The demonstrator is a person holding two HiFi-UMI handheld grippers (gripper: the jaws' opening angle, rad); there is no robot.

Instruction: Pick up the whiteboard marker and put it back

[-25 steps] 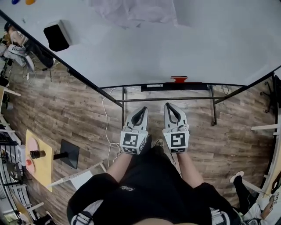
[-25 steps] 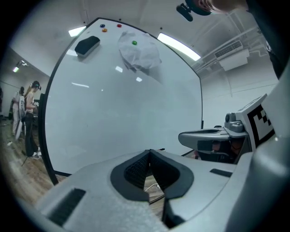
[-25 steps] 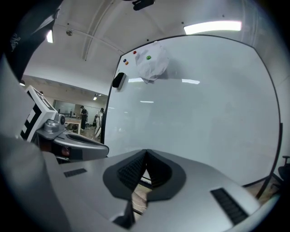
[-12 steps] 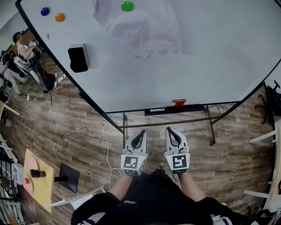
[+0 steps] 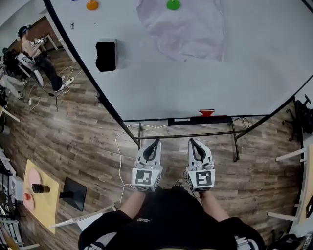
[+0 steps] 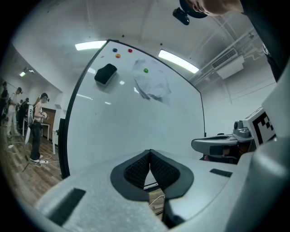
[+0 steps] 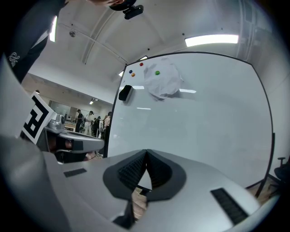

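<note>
The whiteboard (image 5: 195, 83) fills the upper half of the head view. It stands on a dark metal frame (image 5: 186, 135) over a wood-plank floor (image 5: 83, 141). Everything else is placed against this board.

A crumpled, pale sheet (image 5: 188, 31) hangs near the board's top edge, a little to the right of its middle. Along the board's bottom edge runs a narrow black tray (image 5: 195, 120).

In front of the board's lower edge, the person holds both grippers side by side, pointing at it and clear of it. The left gripper (image 5: 156, 142) has its jaws pressed together with nothing between them, and its own view shows the ribbed pads (image 6: 138, 170) meeting at the tip. The right gripper (image 5: 191, 142) is likewise closed and empty, its pads (image 7: 156, 170) touching at the front.

A black eraser (image 5: 106, 55) clings to the board's upper left part, near its dark edge.

The whiteboard marker (image 5: 206, 113) shows only as a small red shape on the tray, at the board's bottom edge. It lies well ahead of the right gripper and is touched by neither.

An orange magnet (image 5: 92, 5) sits at the board's top left, and a green magnet (image 5: 172, 5) pins the sheet.
</note>
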